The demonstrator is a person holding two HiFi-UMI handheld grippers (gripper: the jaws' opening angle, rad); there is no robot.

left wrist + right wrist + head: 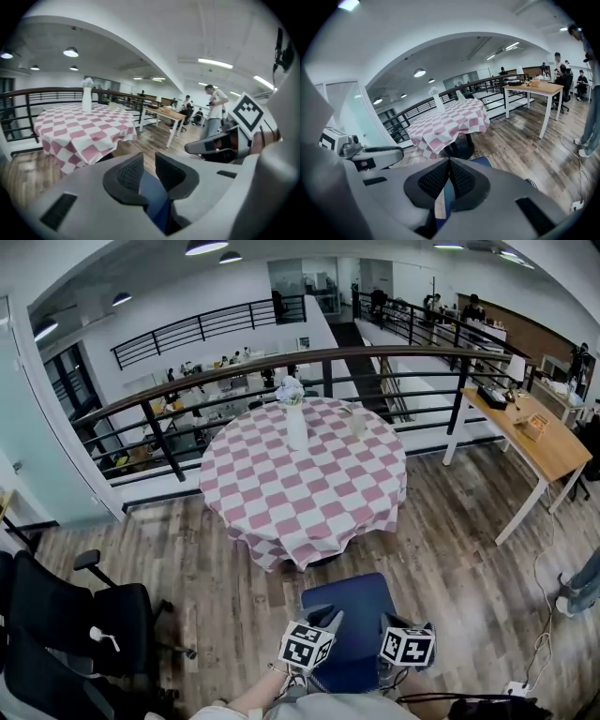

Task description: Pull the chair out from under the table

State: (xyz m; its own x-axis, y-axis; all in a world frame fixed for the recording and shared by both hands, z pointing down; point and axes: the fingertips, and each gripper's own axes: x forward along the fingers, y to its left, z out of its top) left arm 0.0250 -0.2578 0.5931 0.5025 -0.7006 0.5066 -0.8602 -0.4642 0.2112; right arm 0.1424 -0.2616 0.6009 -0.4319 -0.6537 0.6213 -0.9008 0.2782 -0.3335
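The wooden floor (450,540) runs up to a dark railing (234,371), and in front of that railing stands the round table (281,498), covered by a pink-and-white checked cloth that hangs well down its sides. Two black office chairs (75,624) sit well apart at the left and play no part here. The blue chair (342,606) is the thing to be moved. It stands on the floor between the table and the person, its seat just outside the hanging cloth and its back toward the person. The pull looks largely done. The two grippers are on the top of the chair back, one toward each corner, probably so that the chair comes back straight rather than swinging. The left gripper (328,624) has its jaws at a narrow gap with the blue edge filling the space between the pads, which reads as a grip. The right gripper (394,632) has its jaws almost together, nipping a thin blue edge with a pale strip beside it. On the table, near its middle where it is least likely to tip, a tall white vase (296,425) holds pale flowers (291,390). A small glass (358,423) stands near it, and I cannot tell whether it holds anything.
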